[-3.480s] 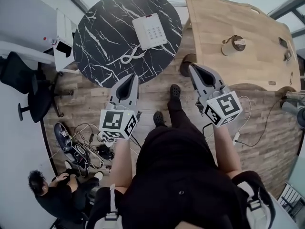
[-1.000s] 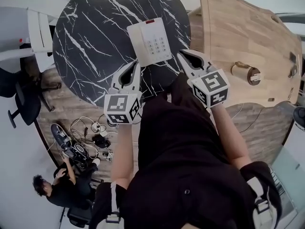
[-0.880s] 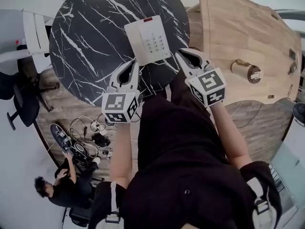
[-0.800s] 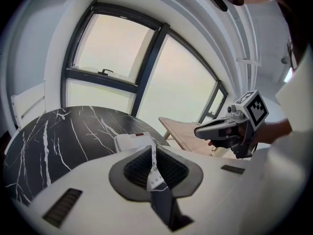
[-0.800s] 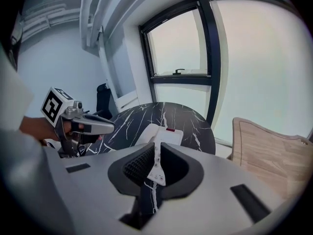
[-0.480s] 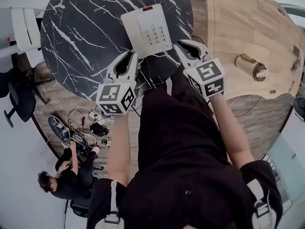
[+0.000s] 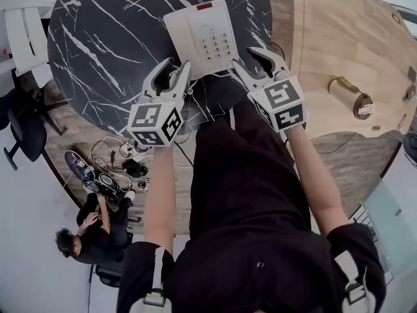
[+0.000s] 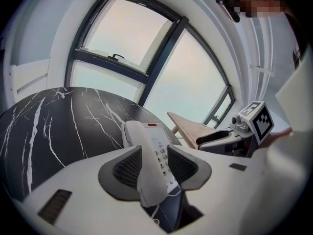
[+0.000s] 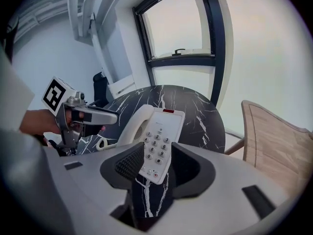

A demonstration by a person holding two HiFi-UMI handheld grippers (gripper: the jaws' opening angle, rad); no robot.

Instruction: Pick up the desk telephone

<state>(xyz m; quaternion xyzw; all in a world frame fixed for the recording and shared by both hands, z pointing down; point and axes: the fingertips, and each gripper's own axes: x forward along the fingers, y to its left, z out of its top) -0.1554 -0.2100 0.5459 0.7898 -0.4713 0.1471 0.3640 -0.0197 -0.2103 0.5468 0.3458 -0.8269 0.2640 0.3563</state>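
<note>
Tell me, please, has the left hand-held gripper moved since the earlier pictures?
Yes: the left hand-held gripper came forward over the marble table to the desk telephone; its jaws have just opened, telephone between them.

Telephone: the white desk telephone (image 7: 202, 34) lies on my round black marble table (image 7: 98, 38).
My left gripper (image 7: 171, 70): jaws just been opening, apart, at the phone's near left corner, nothing between them.
My right gripper (image 7: 257, 60): the same, at the near right corner.
Right side: wooden table (image 7: 339, 38).
</note>
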